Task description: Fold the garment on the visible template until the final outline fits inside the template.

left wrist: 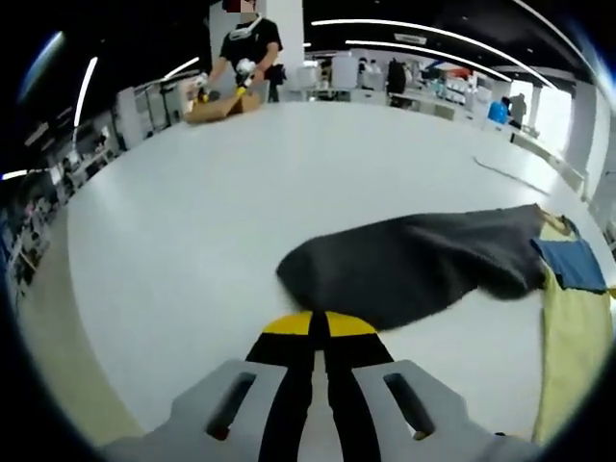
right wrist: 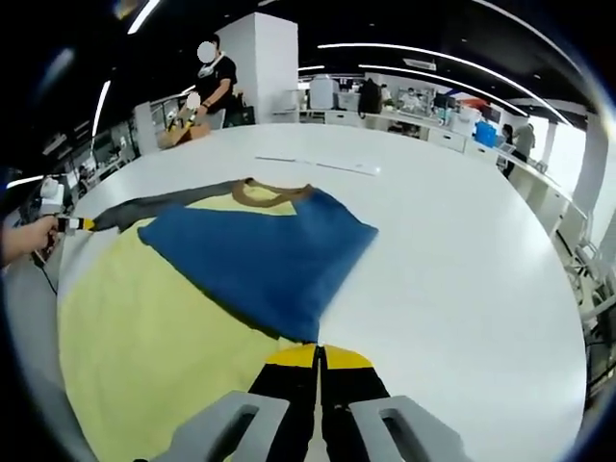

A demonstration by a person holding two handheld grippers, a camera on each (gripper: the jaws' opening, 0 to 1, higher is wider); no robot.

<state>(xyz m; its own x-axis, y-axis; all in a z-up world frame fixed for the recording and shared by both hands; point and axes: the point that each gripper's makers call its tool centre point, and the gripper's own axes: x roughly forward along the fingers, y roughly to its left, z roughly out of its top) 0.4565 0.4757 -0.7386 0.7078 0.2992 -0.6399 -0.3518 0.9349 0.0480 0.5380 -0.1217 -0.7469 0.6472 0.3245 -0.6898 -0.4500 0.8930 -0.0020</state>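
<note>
- Two yellow-tipped black jaws of the left gripper [left wrist: 312, 324] stand pressed together in the left gripper view, their tips at the near hem of the dark grey sleeve [left wrist: 414, 265]; whether any cloth is pinched between them I cannot tell
- that sleeve lies flat and spread across the broad white table [left wrist: 241, 212], running away to the right, where it joins the pale yellow body of the garment [left wrist: 573, 356] and a folded blue panel [left wrist: 570, 264]
- in the right gripper view the right gripper [right wrist: 318, 356] also has its jaws closed against each other, tips meeting the near point of the blue panel; the cloth seems caught between them, though the edge is hard to read
- the blue panel lies folded over the yellow body, its far edge near the brown ribbed collar [right wrist: 260, 194]; the grey sleeve stretches off to the left
- at that sleeve's far end the left gripper appears, held in a person's hand [right wrist: 24, 241]
- beyond the garment a thin long strip [right wrist: 318, 166] lies on the table, well apart from it
- at the table's far edge a person in a black shirt [left wrist: 248, 48] stands over a brown cardboard box [left wrist: 219, 106].
</note>
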